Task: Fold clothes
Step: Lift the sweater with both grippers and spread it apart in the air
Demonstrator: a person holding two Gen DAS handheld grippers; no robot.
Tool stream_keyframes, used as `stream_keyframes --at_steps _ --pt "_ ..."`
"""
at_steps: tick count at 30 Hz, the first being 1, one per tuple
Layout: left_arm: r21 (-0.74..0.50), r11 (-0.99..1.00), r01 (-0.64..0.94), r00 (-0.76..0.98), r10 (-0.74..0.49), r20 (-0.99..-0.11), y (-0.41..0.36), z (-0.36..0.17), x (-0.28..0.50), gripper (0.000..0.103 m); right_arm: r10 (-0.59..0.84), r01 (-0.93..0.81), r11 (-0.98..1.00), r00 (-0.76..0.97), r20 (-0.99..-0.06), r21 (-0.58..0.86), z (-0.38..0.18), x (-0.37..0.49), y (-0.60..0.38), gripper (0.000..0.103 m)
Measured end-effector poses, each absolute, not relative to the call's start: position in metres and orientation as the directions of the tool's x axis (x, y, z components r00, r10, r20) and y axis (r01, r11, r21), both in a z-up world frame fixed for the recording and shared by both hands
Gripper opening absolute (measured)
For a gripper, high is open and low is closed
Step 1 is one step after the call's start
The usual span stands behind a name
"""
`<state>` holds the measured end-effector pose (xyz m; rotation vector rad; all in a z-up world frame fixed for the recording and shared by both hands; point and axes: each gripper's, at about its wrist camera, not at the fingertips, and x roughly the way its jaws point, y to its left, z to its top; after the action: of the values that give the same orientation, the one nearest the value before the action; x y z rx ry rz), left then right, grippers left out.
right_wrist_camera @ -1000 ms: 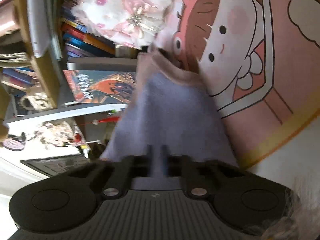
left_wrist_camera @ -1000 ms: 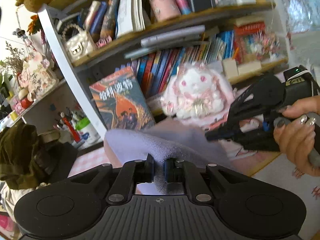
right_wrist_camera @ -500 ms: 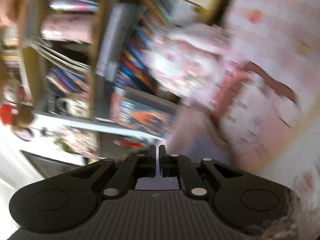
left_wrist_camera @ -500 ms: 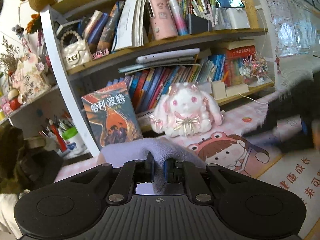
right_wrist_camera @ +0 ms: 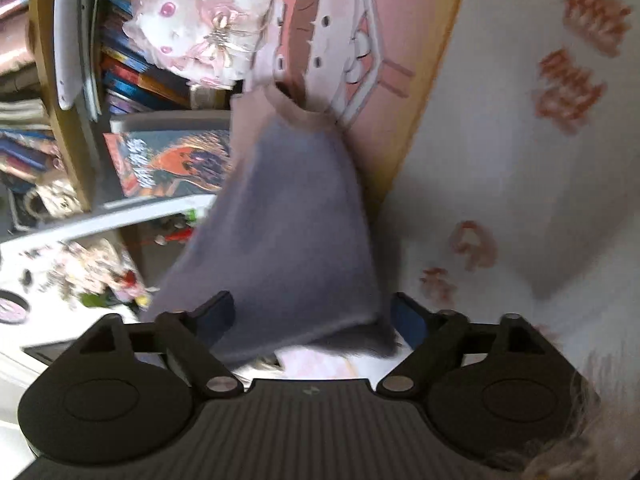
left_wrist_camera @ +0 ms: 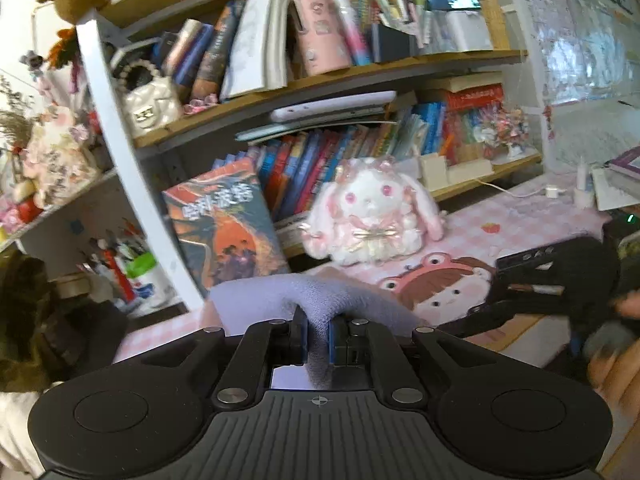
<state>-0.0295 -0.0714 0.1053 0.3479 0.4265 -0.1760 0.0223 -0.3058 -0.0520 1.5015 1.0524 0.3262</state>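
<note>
Since a second ago the right gripper [right_wrist_camera: 312,316] has let go: its jaws are opening, the lavender fleece garment [right_wrist_camera: 280,232] loose between them over the counter [right_wrist_camera: 520,160]. Left gripper [left_wrist_camera: 318,338] pinches a fold. Red characters on the mat [right_wrist_camera: 572,92] are too blurred to read.

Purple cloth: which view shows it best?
The right wrist view: the purple cloth spreads broadly ahead of the opening right claw, though blurred. The left wrist view shows only a bunched fold pinched in the left claw.
</note>
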Motion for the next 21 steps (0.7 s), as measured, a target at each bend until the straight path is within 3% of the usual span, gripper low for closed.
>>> stream_keyframes --at_steps 1,2,3,7,11,13,15,18,21 --pt "0.285 0.932 0.224 0.902 -0.088 -0.423 -0.068 0.109 -0.029 0.008 0.763 0.390 0.111 0.555 -0.330 0.914 -0.047 0.026 -0.305 0.047" --pt "0.277 0.938 0.210 0.907 -0.081 -0.413 -0.064 0.113 -0.028 0.008 0.771 0.340 0.096 0.569 -0.286 0.936 -0.039 0.031 -0.308 0.020" --pt "0.270 0.941 0.203 0.913 -0.082 -0.401 -0.063 0.119 -0.028 0.008 0.771 0.284 0.079 0.591 -0.239 0.956 -0.029 0.034 -0.313 0.015" --pt "0.247 0.934 0.260 0.938 -0.183 -0.296 -0.072 0.149 -0.040 0.008 0.690 0.038 0.034 0.722 -0.051 0.999 0.039 0.044 -0.355 0.012" --pt "0.207 0.901 0.381 0.923 -0.357 -0.142 -0.091 0.188 -0.062 0.008 0.634 -0.275 0.093 0.757 0.157 0.957 0.144 0.062 -0.382 0.011" --pt "0.153 0.891 0.427 0.904 -0.421 -0.074 -0.089 0.206 -0.070 0.008 0.634 -0.423 0.132 0.731 0.252 0.896 0.198 0.070 -0.383 0.011" --pt "0.039 0.879 0.475 0.880 -0.474 -0.037 -0.075 0.216 -0.073 0.009 0.666 -0.515 0.173 0.689 0.285 0.839 0.237 0.076 -0.370 0.011" --pt "-0.099 0.857 0.506 0.854 -0.514 -0.086 -0.057 0.205 -0.064 0.009 0.723 -0.577 0.234 0.641 0.257 0.782 0.266 0.094 -0.340 0.011" --pt "-0.172 0.881 0.441 0.835 -0.473 -0.281 -0.048 0.162 -0.041 0.010 0.778 -0.529 0.294 0.616 0.122 0.796 0.252 0.119 -0.299 0.011"
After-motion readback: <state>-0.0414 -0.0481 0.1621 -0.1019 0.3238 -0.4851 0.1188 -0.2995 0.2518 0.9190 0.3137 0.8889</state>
